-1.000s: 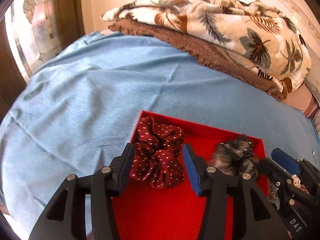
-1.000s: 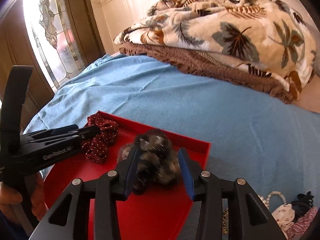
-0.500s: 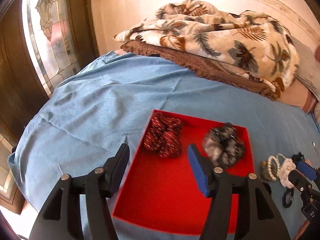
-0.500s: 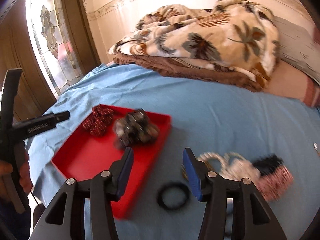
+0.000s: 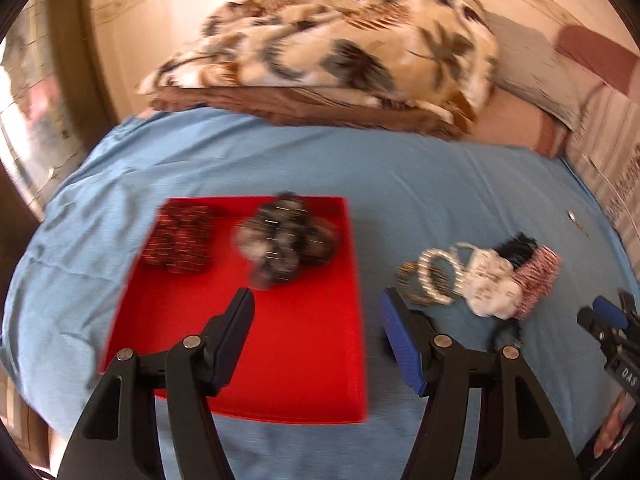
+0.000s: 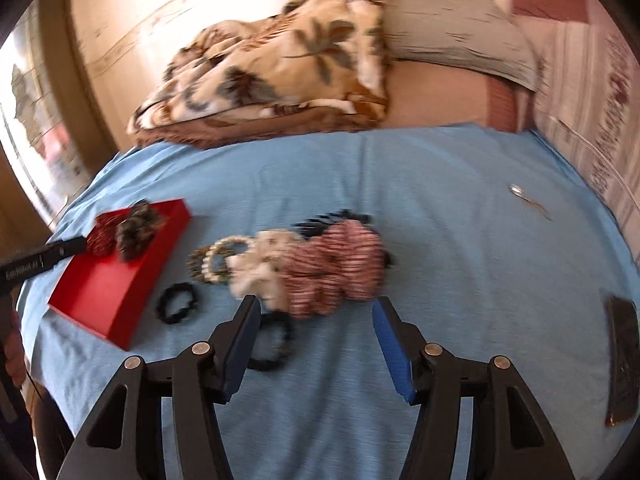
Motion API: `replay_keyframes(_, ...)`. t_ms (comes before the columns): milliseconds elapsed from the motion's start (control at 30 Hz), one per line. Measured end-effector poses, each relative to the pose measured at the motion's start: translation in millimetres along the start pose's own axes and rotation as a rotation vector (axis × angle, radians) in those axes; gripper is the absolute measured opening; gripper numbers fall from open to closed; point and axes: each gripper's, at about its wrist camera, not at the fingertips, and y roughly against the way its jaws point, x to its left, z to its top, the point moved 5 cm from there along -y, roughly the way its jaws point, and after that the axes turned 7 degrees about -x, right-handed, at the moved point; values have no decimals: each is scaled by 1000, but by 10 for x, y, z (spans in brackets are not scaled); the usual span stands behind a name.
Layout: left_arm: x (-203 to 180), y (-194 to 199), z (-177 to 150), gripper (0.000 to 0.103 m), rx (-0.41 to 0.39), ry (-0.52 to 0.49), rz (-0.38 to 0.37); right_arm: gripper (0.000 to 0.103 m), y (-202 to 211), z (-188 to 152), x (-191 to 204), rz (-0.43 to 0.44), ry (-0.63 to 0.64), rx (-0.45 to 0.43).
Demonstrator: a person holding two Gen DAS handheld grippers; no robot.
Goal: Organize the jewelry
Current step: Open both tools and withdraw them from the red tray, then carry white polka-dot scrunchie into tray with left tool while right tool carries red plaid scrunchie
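Note:
A red tray (image 5: 296, 352) lies on the blue bedsheet and holds a dark red dotted scrunchie (image 5: 180, 242) and a grey-black scrunchie (image 5: 286, 240). The tray also shows in the right wrist view (image 6: 104, 300). My left gripper (image 5: 316, 332) is open and empty, above the tray's near right part. My right gripper (image 6: 314, 332) is open and empty, just short of a pink striped scrunchie (image 6: 336, 268), a white scrunchie (image 6: 260, 268), beaded bracelets (image 6: 212, 260) and two black hair ties (image 6: 178, 302). The same pile lies right of the tray in the left wrist view (image 5: 492, 280).
A leaf-print blanket (image 6: 272, 64) and a grey pillow (image 6: 452, 28) lie at the far end of the bed. A phone (image 6: 622, 360) lies at the right edge. A small metal piece (image 6: 524, 196) lies far right on the sheet. A window is at the left.
Both grippers let go of their scrunchies in the tray and pulled back and up. The right gripper swung right to the loose pile; the left gripper also turned right.

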Motion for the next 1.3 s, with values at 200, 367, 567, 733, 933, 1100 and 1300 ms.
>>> replay_keyframes(200, -549, -266, -98, 64, 59, -50, -106, 63, -100, -38, -232, -3, -48, 2)
replay_keyframes(367, -920, -521, -139, 64, 100, -72, -164, 63, -306, 12, -288, 17, -79, 11)
replay_keyframes(567, -1182, -832, -145, 64, 150, -69, -220, 63, -579, 153, -320, 26, -94, 14)
replay_keyframes(733, -1320, -1018, -150, 64, 173, -69, -249, 63, -794, 176, -378, 25, -120, 39)
replay_keyframes(933, -1434, -1125, -212, 63, 193, -62, -278, 50, -886, 135, -403, 37, -143, 56)
replay_keyframes(1100, -1484, -1072, -216, 12, 207, -65, -312, 19, -860, 130, -410, 40, -156, 56)
replay_keyframes(1300, -1445, -792, -158, 9, 165, -54, -325, 8, -683, 142, -439, 34, -178, 37)
